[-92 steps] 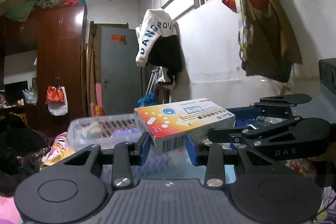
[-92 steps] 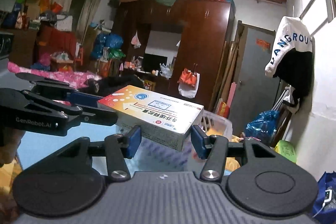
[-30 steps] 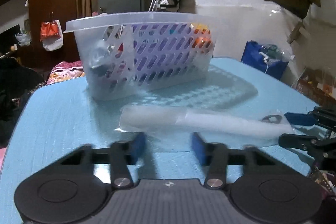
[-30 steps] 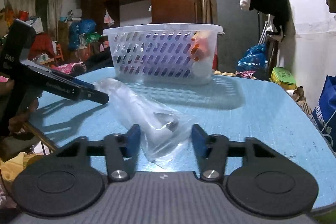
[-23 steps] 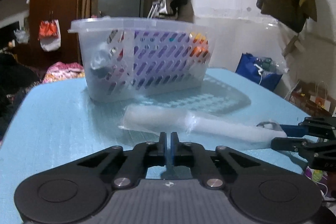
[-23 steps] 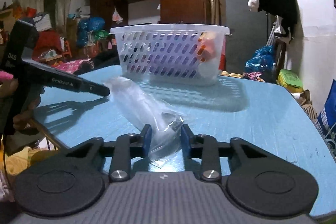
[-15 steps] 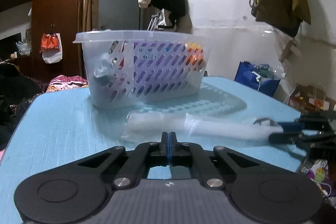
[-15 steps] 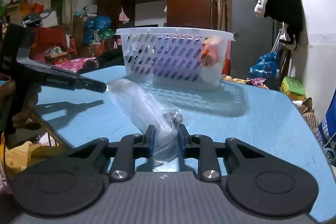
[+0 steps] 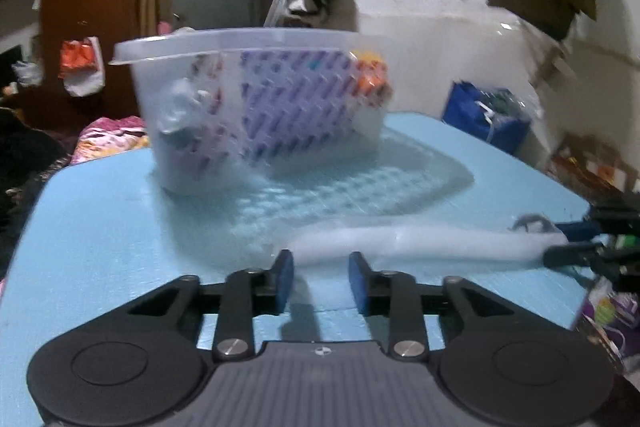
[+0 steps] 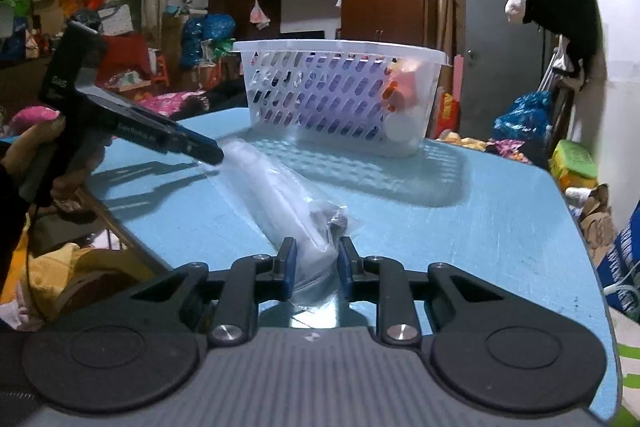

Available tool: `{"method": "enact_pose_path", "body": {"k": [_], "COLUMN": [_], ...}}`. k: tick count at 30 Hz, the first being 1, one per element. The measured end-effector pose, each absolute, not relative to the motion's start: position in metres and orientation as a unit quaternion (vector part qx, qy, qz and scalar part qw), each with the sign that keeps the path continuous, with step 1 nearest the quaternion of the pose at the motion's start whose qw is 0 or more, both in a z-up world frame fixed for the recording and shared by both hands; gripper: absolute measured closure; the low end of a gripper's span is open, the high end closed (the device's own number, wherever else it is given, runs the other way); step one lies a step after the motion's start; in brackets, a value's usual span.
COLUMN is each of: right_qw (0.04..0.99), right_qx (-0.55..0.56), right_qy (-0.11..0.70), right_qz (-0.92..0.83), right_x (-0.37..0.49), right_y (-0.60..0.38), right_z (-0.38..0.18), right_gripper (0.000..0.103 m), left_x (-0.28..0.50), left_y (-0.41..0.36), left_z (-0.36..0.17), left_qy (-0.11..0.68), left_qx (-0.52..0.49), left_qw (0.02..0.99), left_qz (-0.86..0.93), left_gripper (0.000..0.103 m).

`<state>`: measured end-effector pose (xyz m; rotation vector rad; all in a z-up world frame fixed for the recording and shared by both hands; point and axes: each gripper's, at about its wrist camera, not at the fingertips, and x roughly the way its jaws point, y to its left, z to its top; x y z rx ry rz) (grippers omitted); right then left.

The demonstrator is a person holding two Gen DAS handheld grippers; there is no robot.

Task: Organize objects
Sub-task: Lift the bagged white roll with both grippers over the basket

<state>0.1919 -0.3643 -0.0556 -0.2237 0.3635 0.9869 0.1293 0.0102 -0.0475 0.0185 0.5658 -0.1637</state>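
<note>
Right gripper [image 10: 314, 265] clamps near end of clear bag [image 10: 280, 195] lying on blue table [image 10: 480, 219], just short of basket [image 10: 340, 95]. Left gripper [image 9: 320, 277] just reopened, empty, beside bag's far end. Regrip there, lift both ends level, clear basket rim.

Right gripper [image 10: 314, 269]: black linkage arms, blue pads, silver screws, grey ribbed body with two round discs. Left gripper [image 9: 320, 277]: identical build, white lettering.
</note>
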Motion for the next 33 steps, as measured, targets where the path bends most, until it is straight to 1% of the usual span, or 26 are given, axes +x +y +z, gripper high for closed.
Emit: {"method": "enact_pose_path", "body": {"k": [1, 4, 5, 6, 7, 8, 12, 13, 15, 17, 20, 26, 33], "right_qw": [0.856, 0.849, 0.849, 0.849, 0.849, 0.849, 0.848, 0.848, 0.85, 0.852, 0.855, 0.869, 0.883], "right_qx": [-0.102, -0.105, -0.107, -0.108, -0.109, -0.108, -0.1, -0.1, -0.103, -0.104, -0.102, -0.12, -0.096], "right_qy": [0.176, 0.179, 0.179, 0.18, 0.18, 0.181, 0.184, 0.183, 0.182, 0.182, 0.182, 0.163, 0.147], "right_qz": [0.475, 0.485, 0.486, 0.485, 0.484, 0.484, 0.487, 0.486, 0.484, 0.48, 0.476, 0.451, 0.435], "right_x": [0.196, 0.2, 0.2, 0.2, 0.201, 0.203, 0.208, 0.209, 0.209, 0.211, 0.213, 0.21, 0.219], "right_y": [-0.366, -0.369, -0.369, -0.371, -0.373, -0.375, -0.378, -0.378, -0.378, -0.379, -0.381, -0.379, -0.381], "right_z": [-0.056, -0.055, -0.055, -0.055, -0.055, -0.055, -0.056, -0.056, -0.056, -0.056, -0.056, -0.057, -0.057], "right_gripper": [0.079, 0.079, 0.079, 0.079, 0.079, 0.079, 0.078, 0.078, 0.078, 0.078, 0.078, 0.078, 0.08], "left_x": [0.131, 0.135, 0.136, 0.137, 0.138, 0.139, 0.141, 0.142, 0.144, 0.142, 0.136, 0.126, 0.1], "left_y": [0.008, 0.002, 0.002, 0.002, 0.002, 0.003, -0.006, -0.009, -0.01, -0.009, -0.013, -0.029, -0.031], "left_z": [-0.047, -0.045, -0.044, -0.043, -0.042, -0.043, -0.045, -0.046, -0.046, -0.046, -0.047, -0.051, -0.052], "left_qy": [0.284, 0.288, 0.285, 0.283, 0.279, 0.282, 0.299, 0.299, 0.3, 0.295, 0.288, 0.272, 0.238], "left_qx": [0.013, 0.027, 0.038, 0.049, 0.055, 0.054, 0.075, 0.08, 0.072, 0.069, 0.085, 0.095, 0.062], "left_qw": [0.955, 0.955, 0.956, 0.957, 0.958, 0.957, 0.946, 0.945, 0.944, 0.947, 0.949, 0.955, 0.968], "left_qz": [-0.082, -0.07, -0.056, -0.034, -0.022, -0.026, -0.097, -0.105, -0.116, -0.111, -0.101, -0.068, -0.058], "left_gripper": [0.062, 0.061, 0.052, 0.046, 0.036, 0.034, 0.034, 0.037, 0.048, 0.07, 0.08, 0.084, 0.087]}}
